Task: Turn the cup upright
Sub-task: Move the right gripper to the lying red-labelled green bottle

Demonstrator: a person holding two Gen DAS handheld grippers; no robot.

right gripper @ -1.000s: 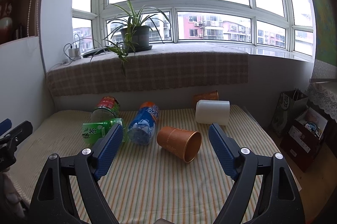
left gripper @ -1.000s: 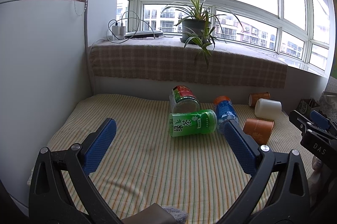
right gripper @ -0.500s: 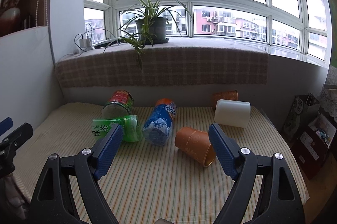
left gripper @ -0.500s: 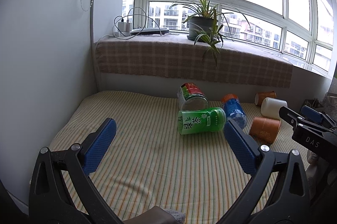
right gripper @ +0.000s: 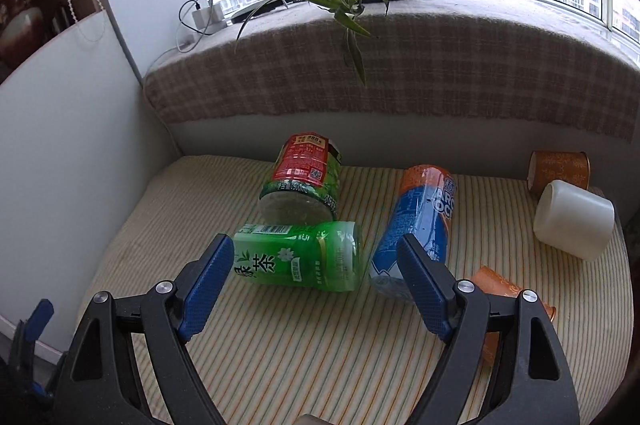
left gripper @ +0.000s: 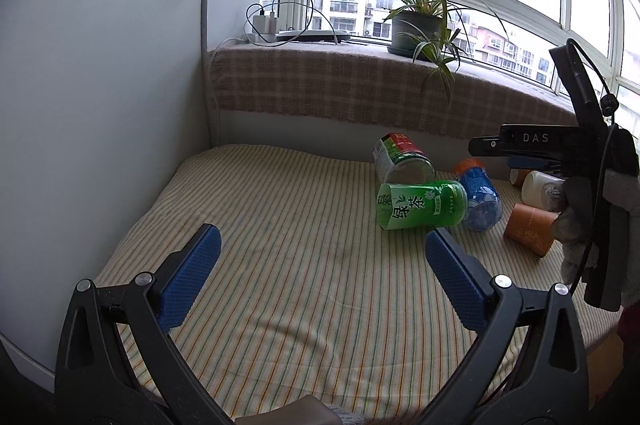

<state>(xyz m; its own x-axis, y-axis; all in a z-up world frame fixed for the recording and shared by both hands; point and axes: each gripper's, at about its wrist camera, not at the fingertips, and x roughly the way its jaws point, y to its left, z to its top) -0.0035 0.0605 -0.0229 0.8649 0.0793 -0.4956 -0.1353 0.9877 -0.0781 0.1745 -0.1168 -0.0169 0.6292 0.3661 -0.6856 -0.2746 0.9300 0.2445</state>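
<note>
The right gripper (right gripper: 316, 265) hung above the striped mat (right gripper: 320, 353) with its blue pads spread wide and nothing between them, aimed at the green cup (right gripper: 298, 255). That cup lay on its side across the middle of the mat, and it looked to be the one to stand up, though I could not be sure. The left gripper (left gripper: 320, 265) was just as wide apart and empty, over bare mat well to the left of the clutter.

What worried me was the crowding. The green cup touched the red-labelled cup (right gripper: 302, 179) behind it, and the blue-and-orange cup (right gripper: 416, 225) lay just beside its right end. The right-hand pad was in front of that blue one, so a careless close could catch two at once or send a neighbour rolling. The green cup's thin clear wall would probably buckle or slip under a hard squeeze.

Only the right wrist view showed the green cup's see-through end and the far orange cup (right gripper: 558, 171) behind the white cup (right gripper: 574, 221). The left wrist view alone showed the right tool from outside, the gloved hand (left gripper: 576, 209) holding it, and the near orange cup (left gripper: 528, 229) almost whole.
</note>
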